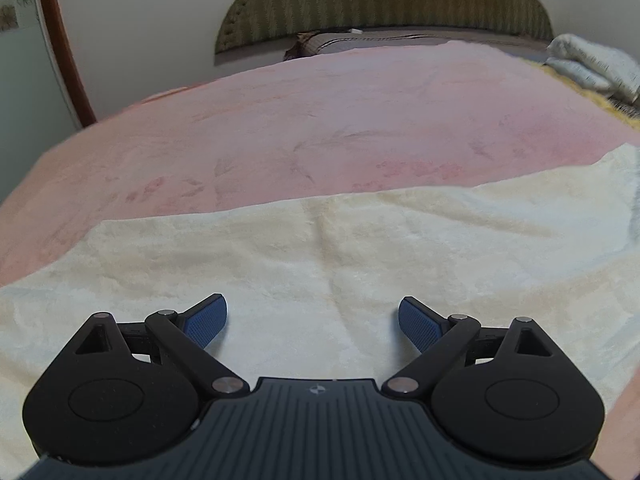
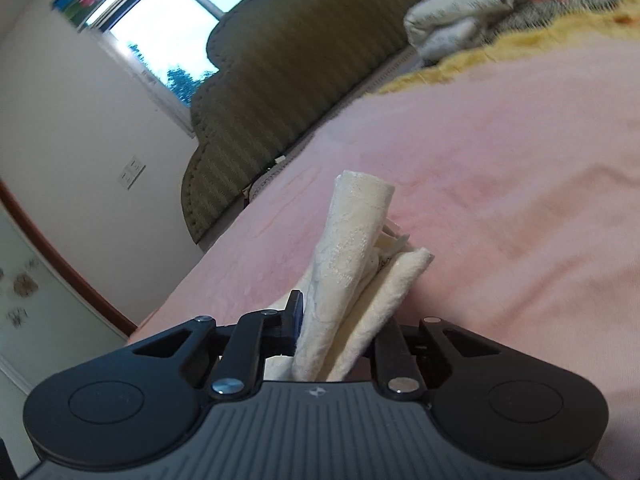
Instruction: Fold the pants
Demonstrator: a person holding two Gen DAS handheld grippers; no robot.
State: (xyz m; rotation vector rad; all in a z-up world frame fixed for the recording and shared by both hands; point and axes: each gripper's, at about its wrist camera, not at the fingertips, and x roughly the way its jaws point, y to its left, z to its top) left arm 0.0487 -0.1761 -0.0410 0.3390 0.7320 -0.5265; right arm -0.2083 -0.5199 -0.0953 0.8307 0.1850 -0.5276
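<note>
The cream, fleecy pants [image 1: 320, 248] lie spread flat across the near part of a pink bedspread [image 1: 320, 120]. My left gripper [image 1: 312, 324] is open, its blue pads [image 1: 206, 322] wide apart, low over the cloth and holding nothing. In the right wrist view my right gripper [image 2: 340, 328] is shut on a bunched end of the cream pants [image 2: 352, 248], which sticks up out of the jaws above the pink bedspread [image 2: 500, 200]. The right view is tilted.
An olive padded headboard [image 1: 384, 4] stands at the far end of the bed. White folded cloth [image 1: 592, 64] and a yellow blanket [image 2: 520, 48] lie at the far right. A window [image 2: 168, 28] and a wall switch [image 2: 132, 172] are on the left wall.
</note>
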